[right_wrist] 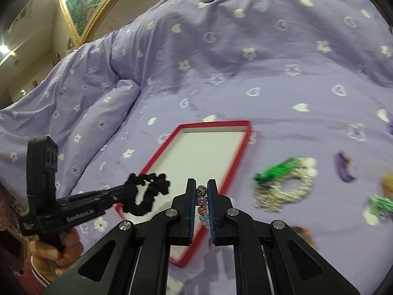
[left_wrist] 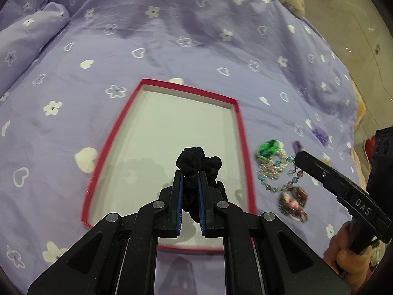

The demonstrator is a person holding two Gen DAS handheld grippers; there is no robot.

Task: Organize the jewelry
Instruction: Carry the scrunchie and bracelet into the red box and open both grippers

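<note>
My left gripper [left_wrist: 191, 174] is shut on a black scrunchie [left_wrist: 199, 159], held over the white floor of a red-rimmed tray [left_wrist: 242, 132] on the purple bedspread. In the right wrist view the left gripper [right_wrist: 130, 186] and the scrunchie [right_wrist: 147, 194] hang over the tray's [right_wrist: 208, 152] near left corner. My right gripper [right_wrist: 202, 183] is shut on a bracelet of clear pink and blue beads [right_wrist: 202, 204] by the tray's right rim. In the left wrist view the right gripper [left_wrist: 298, 158] has the bracelet [left_wrist: 272, 186] dangling from it.
Right of the tray lie a green hair piece [right_wrist: 277, 172], a silvery beaded ring [right_wrist: 285, 193], a purple clip [right_wrist: 345, 167] and a small brown charm [left_wrist: 293, 201]. A folded pillow edge [left_wrist: 24, 44] rises at the left. The bed's edge and the floor [left_wrist: 356, 36] are at the right.
</note>
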